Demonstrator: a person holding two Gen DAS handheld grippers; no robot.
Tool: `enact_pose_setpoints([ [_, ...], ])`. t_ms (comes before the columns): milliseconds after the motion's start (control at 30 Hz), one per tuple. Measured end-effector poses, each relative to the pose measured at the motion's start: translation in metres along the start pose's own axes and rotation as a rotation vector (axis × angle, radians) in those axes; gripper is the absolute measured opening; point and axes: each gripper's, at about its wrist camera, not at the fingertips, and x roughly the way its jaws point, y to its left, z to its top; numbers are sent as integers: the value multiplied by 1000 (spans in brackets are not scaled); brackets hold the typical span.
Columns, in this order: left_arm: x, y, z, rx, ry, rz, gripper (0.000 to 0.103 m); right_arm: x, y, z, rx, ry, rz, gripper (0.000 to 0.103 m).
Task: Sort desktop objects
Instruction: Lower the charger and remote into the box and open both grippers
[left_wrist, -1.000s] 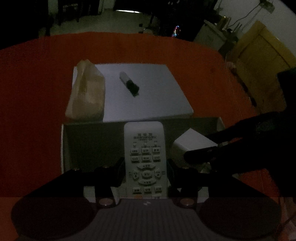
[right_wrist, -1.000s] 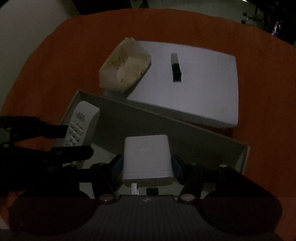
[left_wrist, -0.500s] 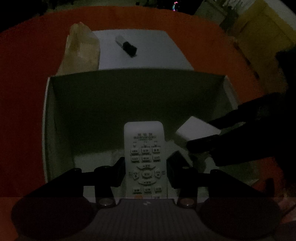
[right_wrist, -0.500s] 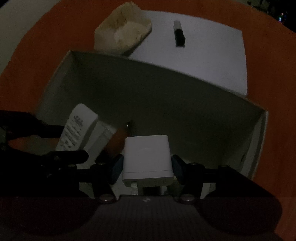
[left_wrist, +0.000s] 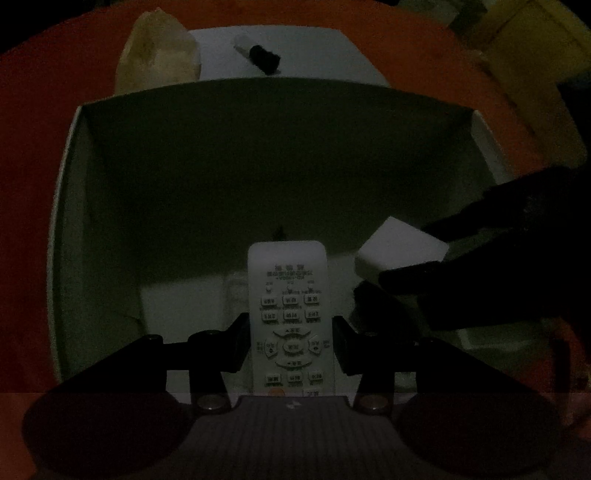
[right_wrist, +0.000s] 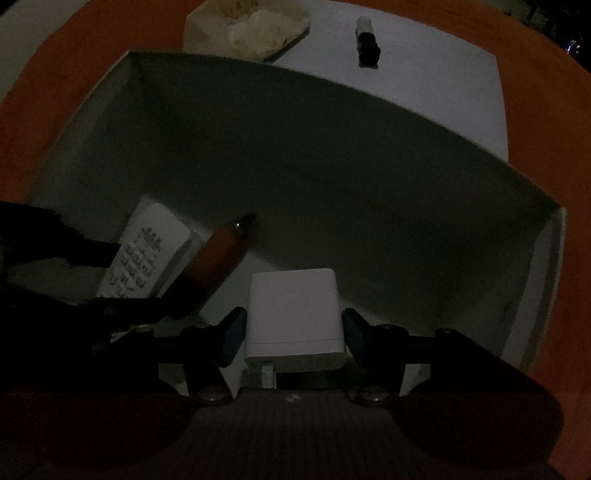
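Observation:
My left gripper (left_wrist: 290, 341) is shut on a white remote control (left_wrist: 288, 295), held upright low inside the open white box (left_wrist: 64, 221). My right gripper (right_wrist: 293, 334) is shut on a white charger block (right_wrist: 295, 314), also low in the same box (right_wrist: 546, 266). The left wrist view shows the charger (left_wrist: 400, 253) to the right of the remote, with the right gripper's dark fingers (left_wrist: 480, 240) around it. The right wrist view shows the remote (right_wrist: 144, 258) at the left. A brown cylinder (right_wrist: 218, 254) lies in the box beside it.
Behind the box lies its flat white lid (right_wrist: 436, 96) with a small black-and-white stick (right_wrist: 367, 44) on it. A crumpled pale paper bag (right_wrist: 247, 29) sits at the lid's left corner. Orange tabletop (right_wrist: 554, 129) surrounds everything. The scene is dim.
Both grippers have sunk into the box with their objects. The box walls now fill most of each view, and the lid has slid toward the top edge. The brown cylinder has come into sight.

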Motion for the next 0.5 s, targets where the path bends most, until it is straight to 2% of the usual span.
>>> enact_pose_setpoints([
  [500,22,4,0,-28,30,50,41,28,13,5,-54,-4,-30,59],
])
